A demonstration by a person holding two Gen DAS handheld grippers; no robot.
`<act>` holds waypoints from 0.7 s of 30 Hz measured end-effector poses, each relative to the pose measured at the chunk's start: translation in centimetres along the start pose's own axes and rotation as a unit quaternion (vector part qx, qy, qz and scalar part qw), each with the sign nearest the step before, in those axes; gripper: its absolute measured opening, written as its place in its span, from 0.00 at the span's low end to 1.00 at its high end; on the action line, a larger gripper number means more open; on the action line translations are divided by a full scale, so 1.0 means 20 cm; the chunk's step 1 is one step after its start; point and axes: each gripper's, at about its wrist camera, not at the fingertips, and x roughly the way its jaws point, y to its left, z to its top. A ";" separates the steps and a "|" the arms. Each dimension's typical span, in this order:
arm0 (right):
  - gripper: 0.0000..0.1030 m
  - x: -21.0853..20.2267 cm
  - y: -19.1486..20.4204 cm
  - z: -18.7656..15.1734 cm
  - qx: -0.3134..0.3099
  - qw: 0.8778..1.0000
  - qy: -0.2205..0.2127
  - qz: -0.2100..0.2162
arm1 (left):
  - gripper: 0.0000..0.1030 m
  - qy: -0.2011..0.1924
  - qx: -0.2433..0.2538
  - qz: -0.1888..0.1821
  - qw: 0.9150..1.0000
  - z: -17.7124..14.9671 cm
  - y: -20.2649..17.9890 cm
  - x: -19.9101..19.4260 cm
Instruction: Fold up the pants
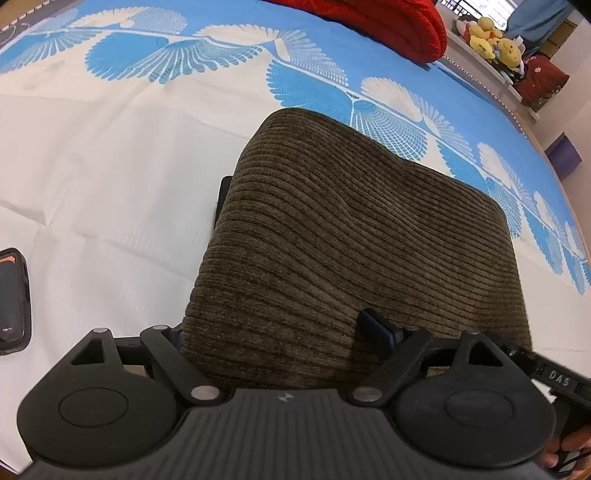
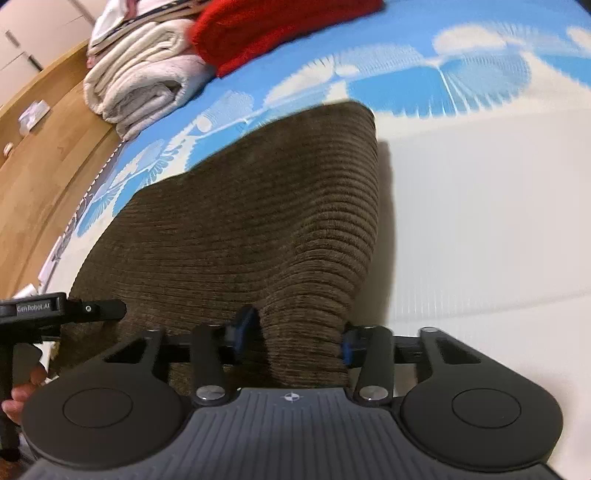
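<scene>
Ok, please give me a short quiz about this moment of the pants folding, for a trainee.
1. True or false: the right gripper pinches a bunch of the brown pants.
2. What lies beside the red garment? A) folded white blankets B) shoes C) books
3. Fill in: the left gripper has its jaws ___.
Key: 1 true; 2 A; 3 open.

**Ribbed cloth, matt plastic**

The pants are thick brown corduroy, ridged and soft. The bedsheet is smooth printed cloth. The right gripper is matt black plastic with shiny metal rivets. The floor is polished wood.
</scene>
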 end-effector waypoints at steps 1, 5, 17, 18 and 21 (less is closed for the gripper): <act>0.34 -0.01 0.01 0.00 -0.005 1.000 -0.005 -0.001 | 0.87 -0.003 0.003 0.002 1.000 0.00 -0.01 0.00; 0.30 -0.05 0.03 0.03 -0.016 1.000 -0.021 0.000 | 0.87 -0.005 -0.001 0.004 1.000 0.00 -0.03 0.00; 0.29 -0.20 -0.11 0.15 0.016 0.997 -0.078 -0.018 | 0.84 -0.005 0.036 -0.016 0.999 0.01 -0.35 0.09; 0.29 -0.21 -0.14 0.16 0.019 0.996 -0.083 -0.025 | 0.84 -0.006 0.043 -0.018 0.999 0.01 -0.40 0.10; 0.29 -0.25 -0.22 0.19 0.032 0.994 -0.093 -0.046 | 0.82 -0.012 0.063 -0.026 0.998 0.01 -0.53 0.14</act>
